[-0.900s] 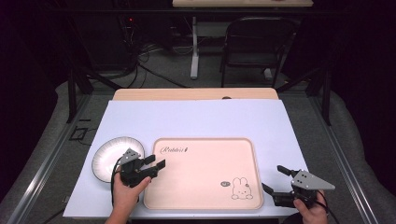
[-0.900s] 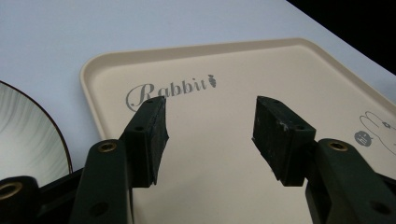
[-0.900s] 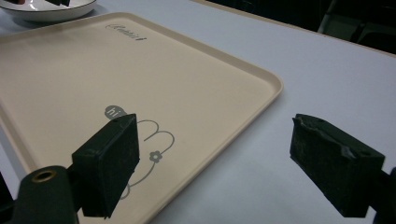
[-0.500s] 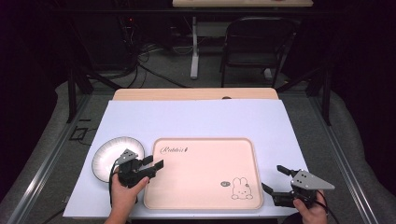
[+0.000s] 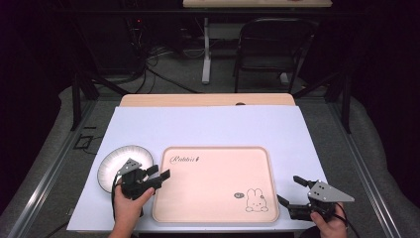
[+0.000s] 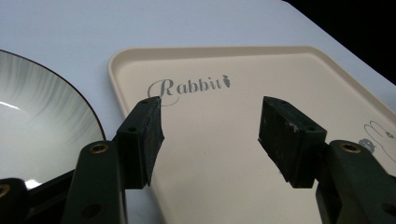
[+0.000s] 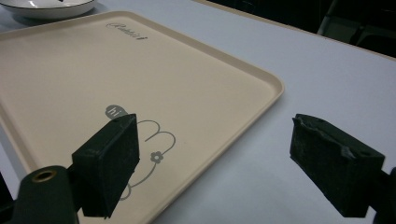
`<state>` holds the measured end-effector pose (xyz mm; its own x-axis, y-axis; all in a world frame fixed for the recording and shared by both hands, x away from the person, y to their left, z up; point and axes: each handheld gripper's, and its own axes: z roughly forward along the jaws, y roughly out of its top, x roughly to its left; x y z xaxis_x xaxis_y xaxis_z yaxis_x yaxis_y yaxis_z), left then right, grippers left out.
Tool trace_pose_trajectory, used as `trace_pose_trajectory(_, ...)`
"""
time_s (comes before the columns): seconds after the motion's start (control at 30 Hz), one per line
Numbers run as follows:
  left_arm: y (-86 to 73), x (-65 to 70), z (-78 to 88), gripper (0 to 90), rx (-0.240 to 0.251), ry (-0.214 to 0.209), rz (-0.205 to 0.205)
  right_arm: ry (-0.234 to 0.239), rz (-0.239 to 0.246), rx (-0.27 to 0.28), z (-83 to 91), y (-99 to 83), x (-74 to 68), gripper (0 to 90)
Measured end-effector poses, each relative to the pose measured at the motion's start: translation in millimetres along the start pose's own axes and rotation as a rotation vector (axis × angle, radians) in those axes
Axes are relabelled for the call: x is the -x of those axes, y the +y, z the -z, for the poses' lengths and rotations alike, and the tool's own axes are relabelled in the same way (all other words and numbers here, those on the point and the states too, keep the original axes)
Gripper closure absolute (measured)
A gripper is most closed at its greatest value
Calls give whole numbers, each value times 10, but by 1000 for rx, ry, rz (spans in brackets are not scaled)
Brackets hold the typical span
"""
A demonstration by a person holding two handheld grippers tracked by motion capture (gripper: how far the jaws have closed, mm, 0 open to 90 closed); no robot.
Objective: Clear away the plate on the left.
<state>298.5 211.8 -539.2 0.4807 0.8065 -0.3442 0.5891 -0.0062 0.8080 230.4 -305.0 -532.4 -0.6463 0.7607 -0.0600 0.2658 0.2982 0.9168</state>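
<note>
Since a moment ago the left gripper (image 5: 159, 177) has been drawn slightly toward the near-left corner of the tray (image 5: 216, 153), beside the plate (image 5: 113, 163); a grasp on one of them is judged imminent. Both jaws are spread and empty, as are those of the right gripper (image 5: 291, 191), held by the tray's right edge. The tray is a smooth, matte, round-cornered beige rectangle; the plate is glossy, round and dark-rimmed on the white-covered counter (image 5: 208, 124).

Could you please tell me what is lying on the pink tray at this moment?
Nothing lies on the tray: only its printed word and rabbit drawing show. The left gripper overhangs its left edge and covers a little of it.
</note>
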Motion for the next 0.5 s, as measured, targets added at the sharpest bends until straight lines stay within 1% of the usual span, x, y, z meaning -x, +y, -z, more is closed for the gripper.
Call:
trace_pose_trajectory(0.13,6,-24,43,383,11,12,11,1,0,-2,-3,2,-2,151)
trace_pose_trajectory(0.27,14,-80,106,370,36,24,37,2,0,1,0,0,2,151)
trace_pose_trajectory(0.33,18,-119,144,370,49,38,54,3,-2,0,-1,0,3,151)
trace_pose_trajectory(0.5,20,-184,207,367,70,55,77,5,0,-1,-4,1,3,151)
